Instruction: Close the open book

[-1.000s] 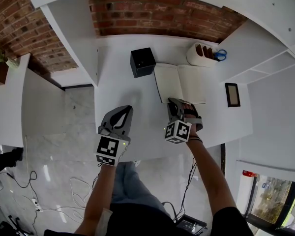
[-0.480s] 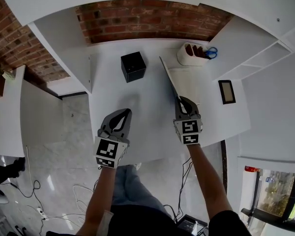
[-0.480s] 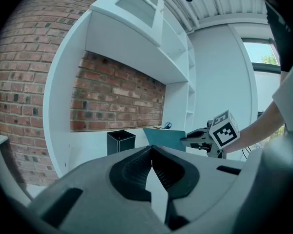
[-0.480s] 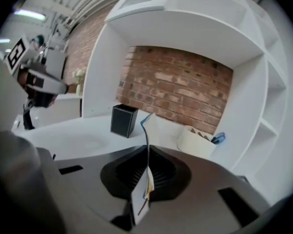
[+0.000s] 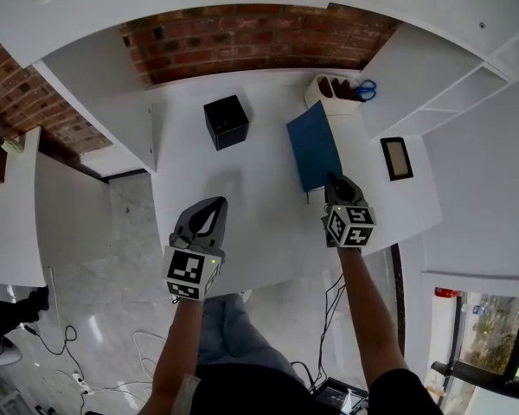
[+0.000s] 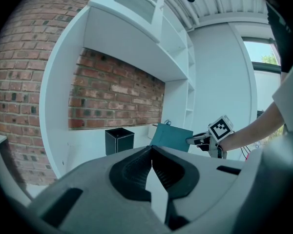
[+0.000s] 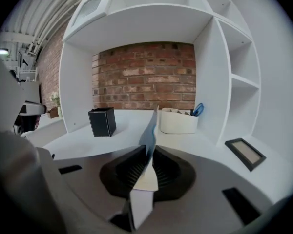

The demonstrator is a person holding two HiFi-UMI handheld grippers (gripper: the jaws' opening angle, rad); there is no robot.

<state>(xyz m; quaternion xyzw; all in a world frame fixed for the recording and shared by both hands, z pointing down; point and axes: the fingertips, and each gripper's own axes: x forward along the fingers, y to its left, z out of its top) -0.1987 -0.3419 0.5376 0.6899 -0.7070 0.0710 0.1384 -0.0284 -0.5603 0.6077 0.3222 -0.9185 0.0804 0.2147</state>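
The book (image 5: 313,145) lies at the back right of the white desk (image 5: 242,206). Its blue cover is lifted and tilted over the right-hand pages, with the blue outside showing. My right gripper (image 5: 334,185) pinches the cover's near edge. In the right gripper view the cover (image 7: 150,126) runs edge-on out from between the right gripper's (image 7: 147,156) jaws, which are starting to open. My left gripper (image 5: 209,211) hovers over the desk's front left, shut and empty, its jaws meeting in the left gripper view (image 6: 151,161). That view also shows the blue cover (image 6: 170,136).
A black cube box (image 5: 226,121) stands at the back centre. A white holder with blue scissors (image 5: 337,93) sits behind the book. A small dark picture frame (image 5: 395,158) lies at the right. White shelf walls enclose the desk on both sides.
My right gripper has moved right and rolled over. It swung the left cover up off the desk and across the pages. The left gripper stayed put.
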